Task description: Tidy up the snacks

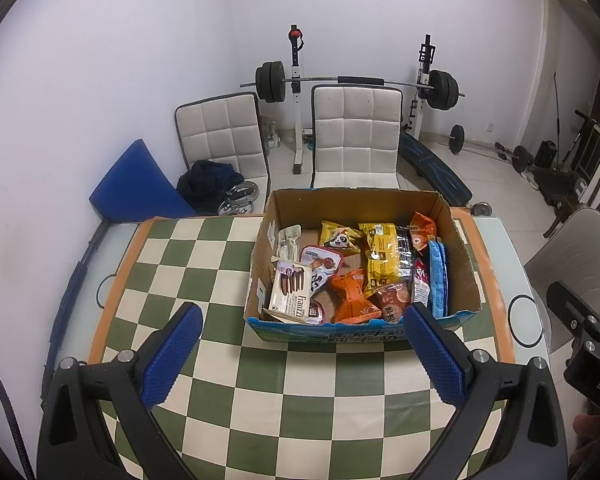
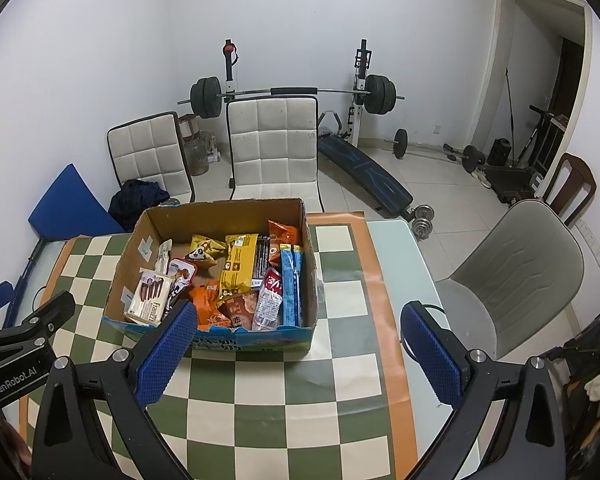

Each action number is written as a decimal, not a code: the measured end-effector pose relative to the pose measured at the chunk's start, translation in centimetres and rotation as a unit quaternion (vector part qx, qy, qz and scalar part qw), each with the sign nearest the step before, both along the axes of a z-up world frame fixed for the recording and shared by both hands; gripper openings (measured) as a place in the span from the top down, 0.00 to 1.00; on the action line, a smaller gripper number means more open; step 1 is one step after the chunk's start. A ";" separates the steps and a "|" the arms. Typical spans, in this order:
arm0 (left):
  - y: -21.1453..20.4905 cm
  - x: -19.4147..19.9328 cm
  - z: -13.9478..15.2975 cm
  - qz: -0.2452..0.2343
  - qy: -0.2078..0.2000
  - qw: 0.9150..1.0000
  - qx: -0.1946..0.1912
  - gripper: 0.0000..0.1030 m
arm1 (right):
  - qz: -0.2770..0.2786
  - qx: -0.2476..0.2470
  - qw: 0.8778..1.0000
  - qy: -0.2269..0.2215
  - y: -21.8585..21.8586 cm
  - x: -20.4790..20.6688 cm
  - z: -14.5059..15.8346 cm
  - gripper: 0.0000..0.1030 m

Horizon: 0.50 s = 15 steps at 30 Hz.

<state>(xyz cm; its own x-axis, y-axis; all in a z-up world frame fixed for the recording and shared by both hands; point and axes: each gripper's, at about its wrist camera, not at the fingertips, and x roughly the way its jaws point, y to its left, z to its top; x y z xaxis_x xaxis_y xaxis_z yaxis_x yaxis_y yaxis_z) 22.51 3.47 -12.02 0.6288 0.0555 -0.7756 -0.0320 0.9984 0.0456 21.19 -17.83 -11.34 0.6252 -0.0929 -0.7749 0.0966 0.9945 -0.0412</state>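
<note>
Snacks (image 1: 352, 276) are seen packed in the cardboard box (image 1: 460, 264) on the tabletop (image 1: 204, 264); none lie outside. Left gripper (image 1: 302, 344) and right gripper (image 2: 300, 344): jaws wide apart, nothing held. Task judged nearly complete.

You see an open brown cardboard box (image 1: 456, 264) at the centre of the left wrist frame, packed with snack packets: a white Franzzi biscuit pack (image 1: 290, 294) at its left, a yellow pouch (image 1: 382, 256) mid-box, a blue packet (image 1: 437, 276) upright against its right wall.
</note>
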 end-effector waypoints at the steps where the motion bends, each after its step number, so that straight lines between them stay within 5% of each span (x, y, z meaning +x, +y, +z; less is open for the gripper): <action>1: 0.0 0.0 0.0 0.000 0.000 1.000 0.000 0.00 | 0.001 -0.001 1.000 0.000 0.0 0.0 0.0 0.00; 15: 0.0 0.0 0.1 -0.001 -0.001 1.000 0.000 0.00 | 0.003 0.004 1.000 0.000 0.1 0.1 0.2 0.00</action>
